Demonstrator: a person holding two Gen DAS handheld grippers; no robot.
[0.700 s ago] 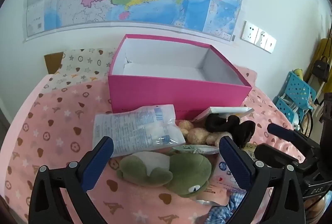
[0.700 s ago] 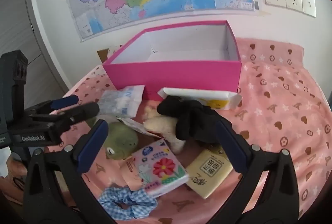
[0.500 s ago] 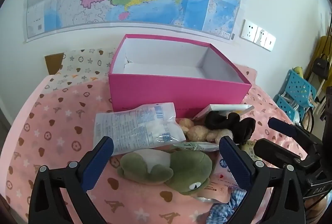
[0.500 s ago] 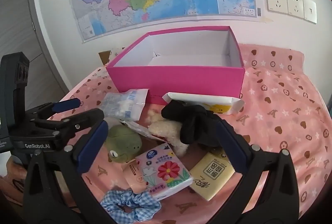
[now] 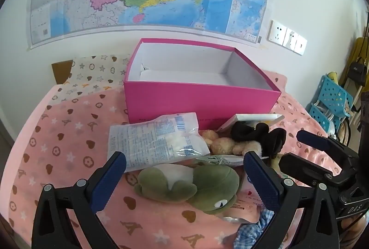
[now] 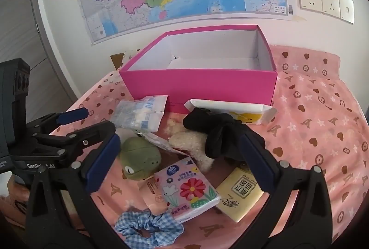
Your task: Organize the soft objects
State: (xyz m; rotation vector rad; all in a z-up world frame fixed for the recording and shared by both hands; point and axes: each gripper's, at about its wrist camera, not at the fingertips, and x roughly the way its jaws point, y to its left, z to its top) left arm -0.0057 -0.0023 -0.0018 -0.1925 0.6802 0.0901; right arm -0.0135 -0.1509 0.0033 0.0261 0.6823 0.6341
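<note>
Both views have pulled back slightly since the earlier frames: the pile sits lower and a bit smaller in view, nothing in it has shifted. Left hand-held gripper [image 5: 184,176] is spread wide and empty, hovering over the green frog plush [image 5: 196,186]. Right hand-held gripper [image 6: 181,154] is also fully spread and empty, over the middle of the pile.

Soft objects all lie heaped on the pink bedspread [image 6: 322,133] in front of the pink box [image 6: 200,85], which is empty — nothing sorted yet. The heap: frog plush, beige plush [image 6: 196,147], black fabric piece [image 6: 219,131], blue gingham scrunchie [image 6: 147,228], floral tissue pack [image 6: 186,189], yellow tissue pack [image 6: 239,193], cotton pad bag [image 5: 156,140], and a white wipes pack [image 6: 230,109] leaning against the box.

Risks from here:
- Items overlap — a foil sachet lies across the frog and beige plush, so a grab on the frog could drag it along.
- The cotton bag is slick and floppy; a pinch at its edge may slip.
- The two grippers are close together, so reaching at once risks a clash.
</note>
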